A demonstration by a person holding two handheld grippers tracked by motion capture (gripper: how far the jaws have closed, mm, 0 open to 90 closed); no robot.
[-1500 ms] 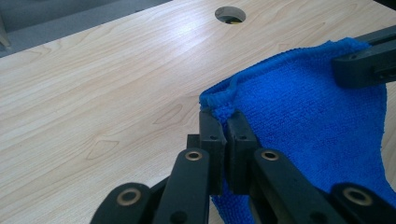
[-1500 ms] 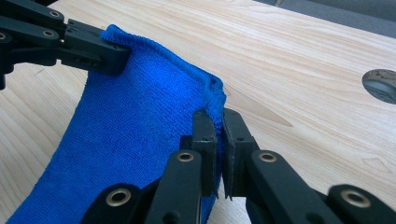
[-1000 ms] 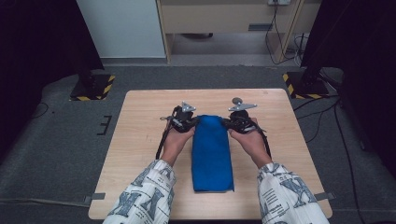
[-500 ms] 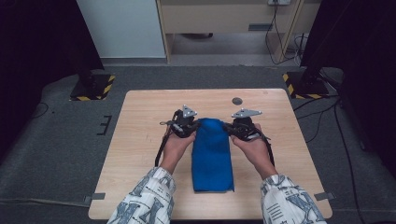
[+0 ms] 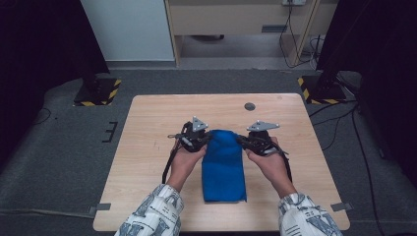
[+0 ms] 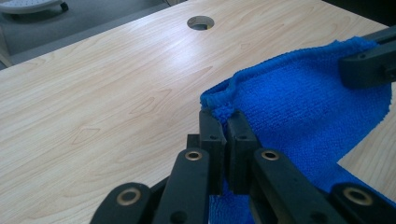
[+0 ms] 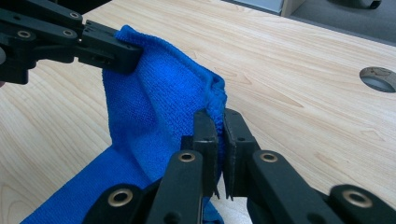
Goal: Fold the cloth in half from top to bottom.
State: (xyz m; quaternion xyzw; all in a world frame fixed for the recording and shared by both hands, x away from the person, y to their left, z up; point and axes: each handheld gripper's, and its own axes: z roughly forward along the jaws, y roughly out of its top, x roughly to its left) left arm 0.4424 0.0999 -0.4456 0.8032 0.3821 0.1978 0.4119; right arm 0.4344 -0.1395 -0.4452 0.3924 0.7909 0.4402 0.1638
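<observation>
Lying on wooden surface, near centre: blue cloth, long axis running from far edge toward person, near end flat, far end being lifted off the wood. Gripping the two far corners: left gripper on left corner, right gripper on right corner, facing each other across cloth's short width. Both sets of fingers clenching on cloth hem, seen pinched in left gripper view and in right gripper view. Sitting equally near, one hand per corner. Judging next: folding far end over toward near end, along long axis. Cable hole lying beyond, well apart.
</observation>
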